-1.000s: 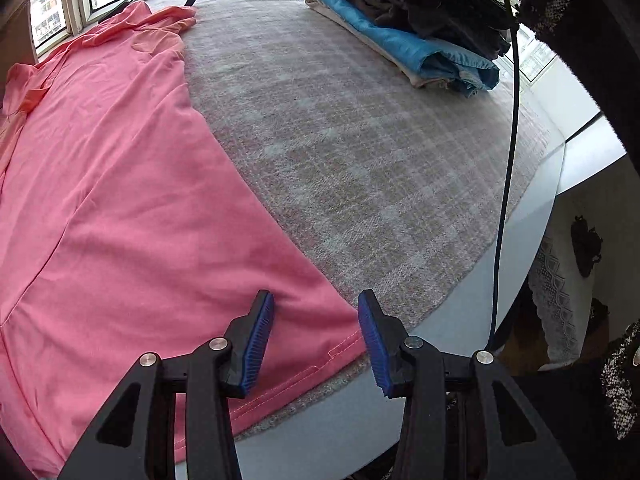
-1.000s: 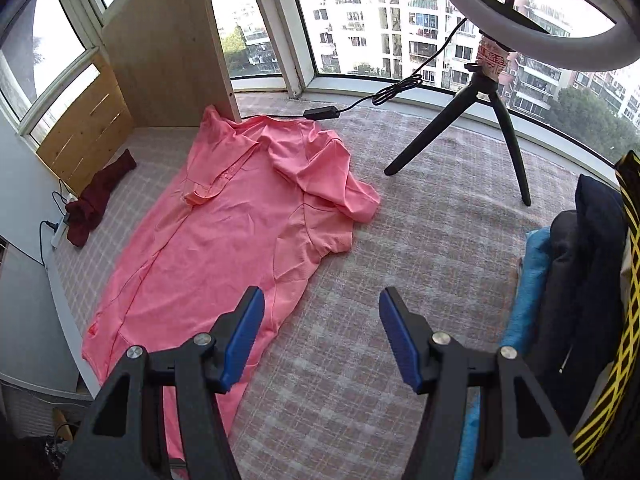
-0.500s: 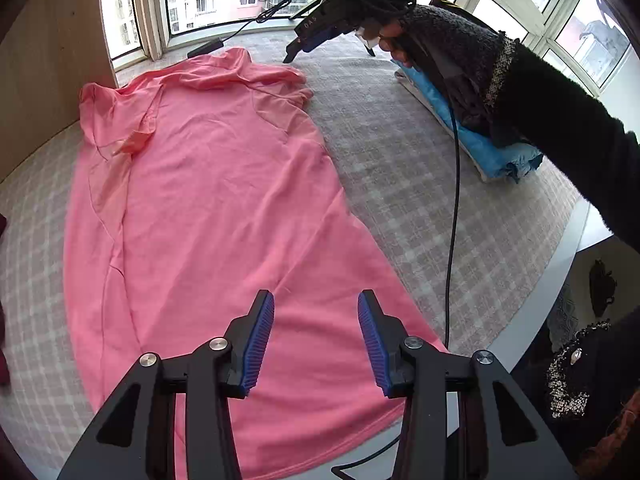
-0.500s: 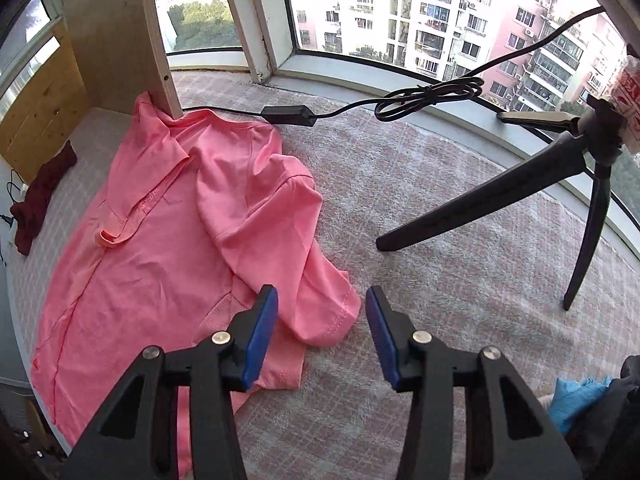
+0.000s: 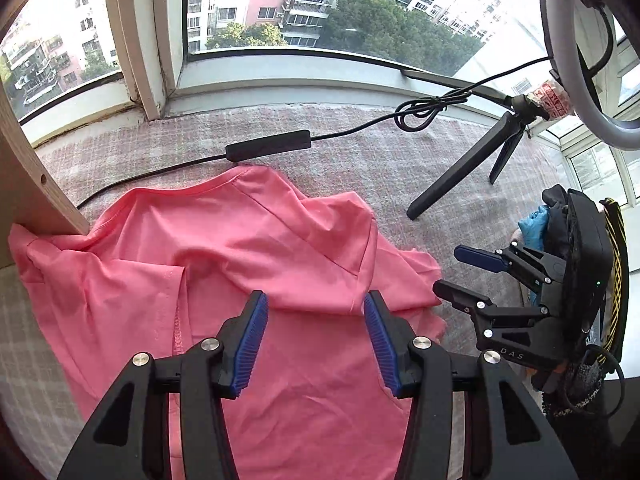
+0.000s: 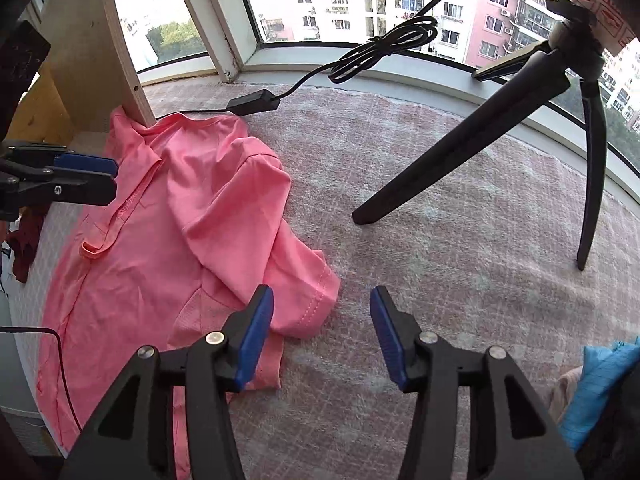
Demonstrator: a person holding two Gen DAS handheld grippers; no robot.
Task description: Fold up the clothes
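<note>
Toward the table's window edge lies the pink shirt (image 5: 248,264), spread flat w/ one sleeve (image 6: 304,296) flopped over the body near the tripod (image 6: 460,152). Left gripper (image 5: 314,336): fingers wide, holding nothing, above the crumpled shoulder fold. Right gripper (image 6: 322,332): fingers wide, empty, left finger over the sleeve cuff, right finger over bare table. Likely step: pinch the sleeve. Do it well: take the cuff hem only, one layer, then draw it flat.
</note>
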